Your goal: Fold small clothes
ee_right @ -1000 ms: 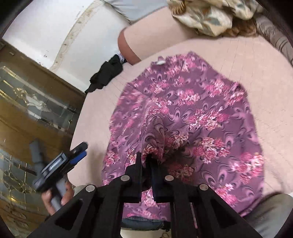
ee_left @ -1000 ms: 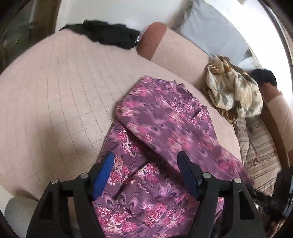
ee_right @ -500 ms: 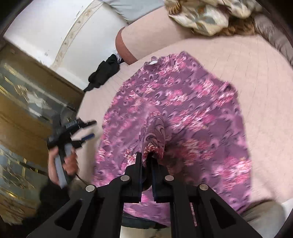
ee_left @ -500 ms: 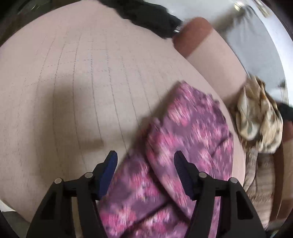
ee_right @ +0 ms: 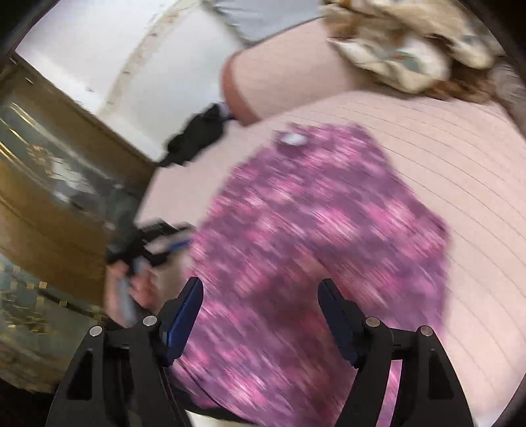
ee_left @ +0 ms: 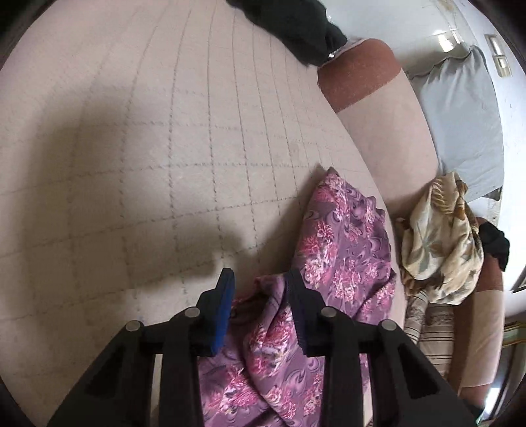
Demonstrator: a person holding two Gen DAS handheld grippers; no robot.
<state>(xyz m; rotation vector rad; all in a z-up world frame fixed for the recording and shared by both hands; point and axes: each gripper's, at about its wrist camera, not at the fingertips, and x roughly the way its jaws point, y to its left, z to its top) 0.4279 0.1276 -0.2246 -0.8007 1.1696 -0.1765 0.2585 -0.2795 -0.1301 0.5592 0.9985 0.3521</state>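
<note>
A purple garment with pink flowers (ee_left: pixel 342 249) lies on the pink quilted cushion (ee_left: pixel 164 147). In the left wrist view my left gripper (ee_left: pixel 259 285) is open, its blue-padded fingers astride a raised edge of the garment near its left side. In the blurred right wrist view the garment (ee_right: pixel 312 230) lies spread flat, and my right gripper (ee_right: pixel 259 295) is open and empty just above its near part. The left gripper (ee_right: pixel 157 243) shows there at the garment's left edge, held in a hand.
A black cloth (ee_left: pixel 296 23) lies at the cushion's far edge by a brown bolster (ee_left: pixel 361 75). A beige leaf-print cloth (ee_left: pixel 440 236) is bunched at the right on striped fabric (ee_left: pixel 430 325). A grey pillow (ee_left: pixel 460 115) leans on the wall. A glass-panelled wooden door (ee_right: pixel 49 197) stands left.
My right gripper has opened and let go of the garment fold, which has dropped flat. My left gripper has moved to the garment's left edge, its fingers narrowing around the cloth.
</note>
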